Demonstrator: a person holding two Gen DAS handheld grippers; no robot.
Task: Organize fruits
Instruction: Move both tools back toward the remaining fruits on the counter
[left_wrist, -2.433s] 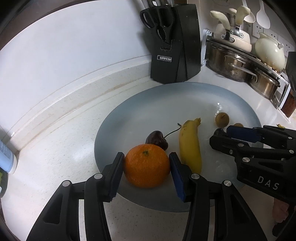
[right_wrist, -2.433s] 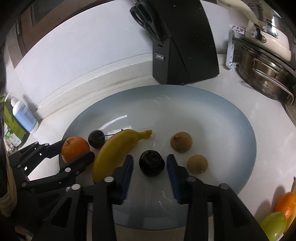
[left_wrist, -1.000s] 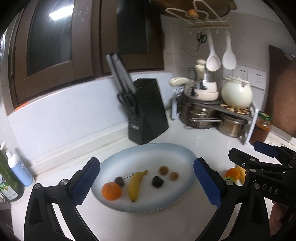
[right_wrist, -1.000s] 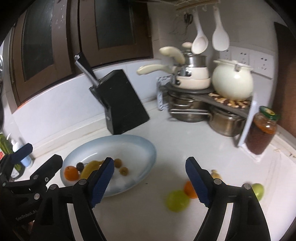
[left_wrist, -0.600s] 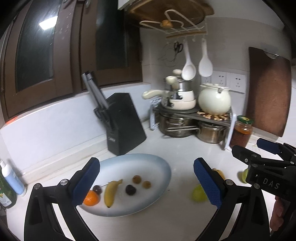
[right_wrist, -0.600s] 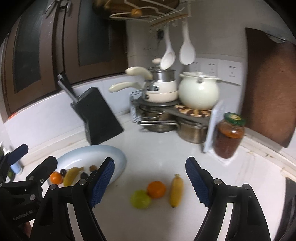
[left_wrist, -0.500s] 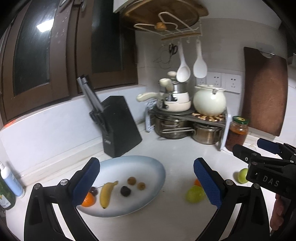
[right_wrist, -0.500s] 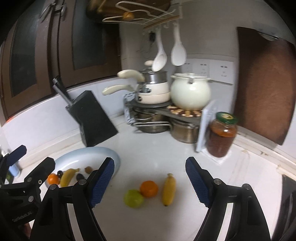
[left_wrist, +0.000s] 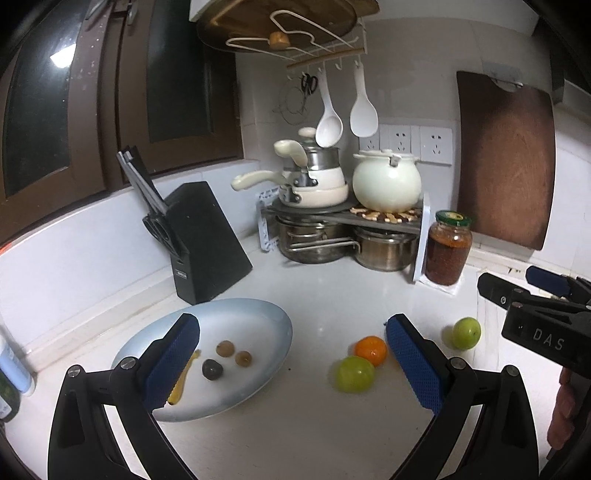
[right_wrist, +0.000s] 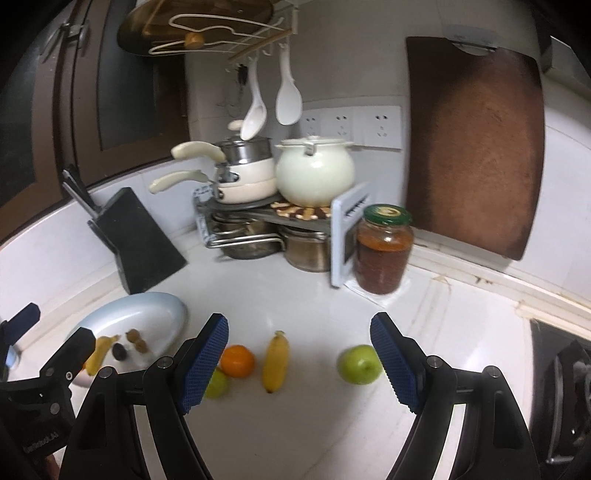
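Note:
A pale blue plate (left_wrist: 258, 321) holds a banana (left_wrist: 183, 380), a dark fruit (left_wrist: 211, 368) and two small brown fruits (left_wrist: 225, 348). On the counter to its right lie an orange (left_wrist: 370, 350), a green apple (left_wrist: 354, 373) and a second green apple (left_wrist: 466, 332). My left gripper (left_wrist: 291, 321) hangs open and empty, back from the plate. The right gripper (right_wrist: 298, 321) is open and empty above a loose banana (right_wrist: 276, 360), with the orange (right_wrist: 238, 360) to the left and an apple (right_wrist: 360, 363) to the right. Its left finger half hides the other apple (right_wrist: 218, 384).
A black knife block (left_wrist: 207, 240) stands behind the plate. A rack with pots (left_wrist: 332, 236) and a cream kettle fills the corner, a jar (left_wrist: 447, 251) beside it. A brown cutting board (right_wrist: 476, 147) leans on the wall. A stove edge (right_wrist: 561, 362) lies far right.
Both grippers let go of the fruit on the plate, opened wide, pulled back and swung right. The loose fruits on the counter have come into view.

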